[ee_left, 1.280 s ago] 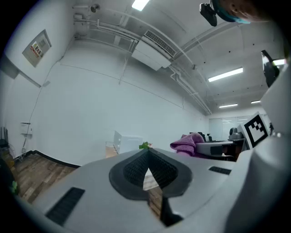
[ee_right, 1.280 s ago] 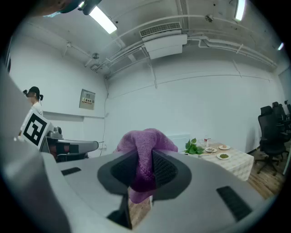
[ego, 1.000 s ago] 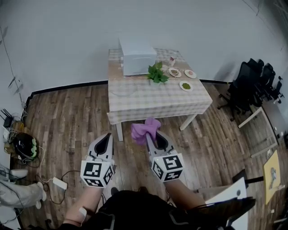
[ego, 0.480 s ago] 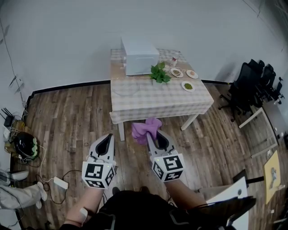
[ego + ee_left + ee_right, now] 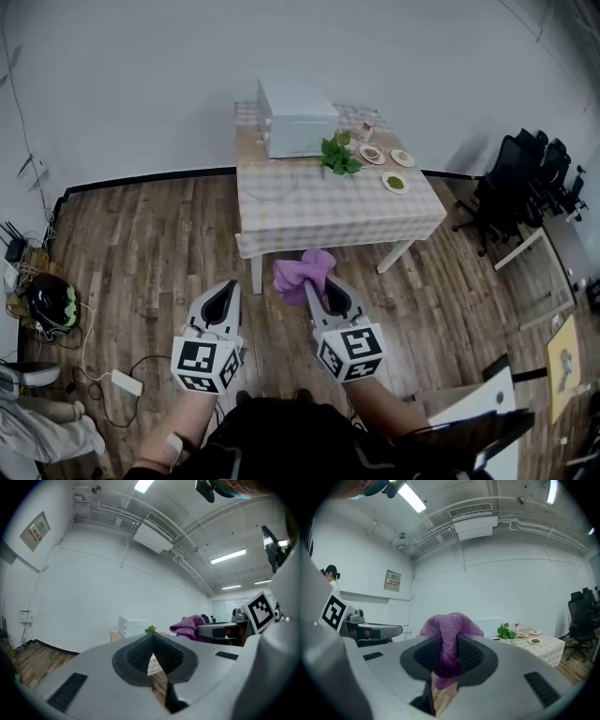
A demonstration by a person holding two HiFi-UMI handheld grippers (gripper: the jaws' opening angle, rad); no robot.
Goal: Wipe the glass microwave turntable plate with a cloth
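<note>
Containers:
- Three small dishes are sitting at the table's right end. The nearest dish (image 5: 396,183) is holding something green. The contents of the other two (image 5: 372,153) (image 5: 402,157) are too small to identify.
- The glass turntable plate (image 5: 270,184) is lying flat and empty on the checked table (image 5: 328,214) in the upper centre of the head view. It is in front of the white microwave (image 5: 295,117) and left of a leafy green plant (image 5: 339,153), well apart from both grippers.

Tools, lower centre of the head view:
- The right gripper (image 5: 319,286) (image 5: 449,645) is clamping the purple cloth (image 5: 302,272) (image 5: 449,629). Its jaws are pressing the fabric from both sides, and the cloth is bunching above them and hanging below.
- The left gripper (image 5: 225,289) (image 5: 151,636) is carrying nothing. Its jaw tips are meeting, with only a thin wedge of gap beneath them.

Hard to make out:
- The plate is showing only as a faint clear ring against the tablecloth.
- A small item (image 5: 367,130) behind the dishes is unreadable.
- Black office chairs (image 5: 525,173) are crowding the right edge, partly cut off.
</note>
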